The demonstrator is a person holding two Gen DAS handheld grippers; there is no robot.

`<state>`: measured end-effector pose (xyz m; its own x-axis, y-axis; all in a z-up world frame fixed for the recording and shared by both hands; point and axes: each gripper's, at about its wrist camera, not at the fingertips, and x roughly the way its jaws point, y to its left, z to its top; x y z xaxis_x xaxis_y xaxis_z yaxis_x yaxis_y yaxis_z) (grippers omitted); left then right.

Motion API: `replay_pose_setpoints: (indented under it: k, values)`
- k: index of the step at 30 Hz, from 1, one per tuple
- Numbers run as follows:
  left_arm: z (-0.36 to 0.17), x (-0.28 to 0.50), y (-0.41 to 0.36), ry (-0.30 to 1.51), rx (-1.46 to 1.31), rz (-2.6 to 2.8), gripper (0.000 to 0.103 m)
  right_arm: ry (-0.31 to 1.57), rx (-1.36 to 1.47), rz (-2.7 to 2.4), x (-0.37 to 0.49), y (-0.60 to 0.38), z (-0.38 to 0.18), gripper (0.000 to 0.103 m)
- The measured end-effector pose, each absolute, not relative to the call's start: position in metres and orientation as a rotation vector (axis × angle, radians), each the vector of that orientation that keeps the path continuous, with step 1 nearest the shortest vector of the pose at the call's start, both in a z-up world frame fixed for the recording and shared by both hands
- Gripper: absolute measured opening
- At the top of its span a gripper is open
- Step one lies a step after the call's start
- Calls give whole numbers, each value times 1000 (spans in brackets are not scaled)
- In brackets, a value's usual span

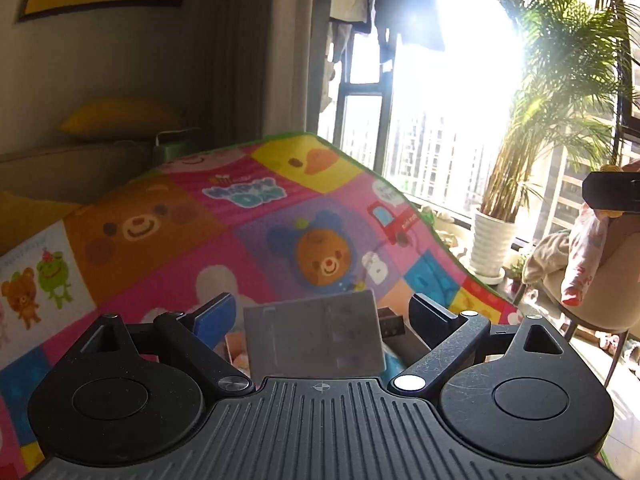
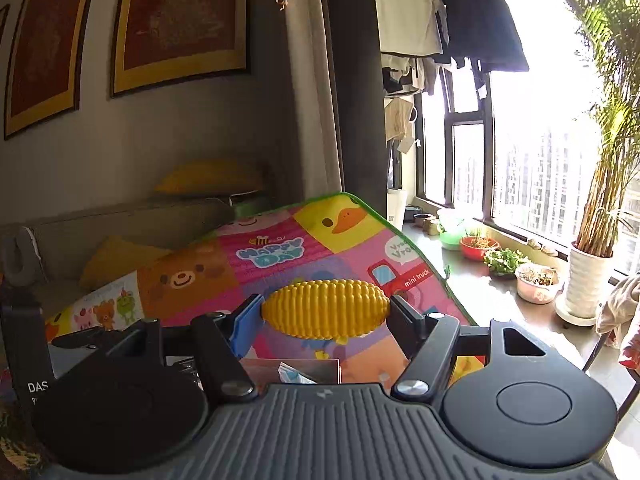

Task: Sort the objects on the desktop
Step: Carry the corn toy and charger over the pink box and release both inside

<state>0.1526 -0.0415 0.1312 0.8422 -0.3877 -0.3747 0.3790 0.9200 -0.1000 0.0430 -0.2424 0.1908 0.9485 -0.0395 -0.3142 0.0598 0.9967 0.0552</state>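
While my right gripper [image 2: 326, 314] is raised above the mat [image 2: 280, 264], its jaws are clamped end to end on the toy corn [image 2: 325, 309], which is held level in the air. My left gripper [image 1: 322, 314] points across the same mat, jaws apart, with a grey card [image 1: 314, 338] standing between them; whether they touch it I cannot tell.

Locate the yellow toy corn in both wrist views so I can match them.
Left wrist: the yellow toy corn is not identifiable; a black claw-like shape at the right edge may be the right claw, but that is unclear.
Right wrist: the corn sits centre frame, lying crosswise, clamped between the right claw fingers.
Shared landmark: the yellow duck square at the play mat's far corner.
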Motion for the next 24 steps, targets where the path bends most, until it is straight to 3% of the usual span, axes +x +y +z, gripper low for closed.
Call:
replay_pose_setpoints:
  k: [7, 15, 24]
  values:
    - [84, 118, -3, 471, -64, -375, 101, 448, 78, -51, 85, -242, 148, 67]
    - [37, 69, -15, 544, -17, -405, 102, 585, 194, 43, 131, -220, 121, 68]
    - [23, 78, -17, 596, -37, -411, 103, 634, 231, 12, 129, -240, 99, 79]
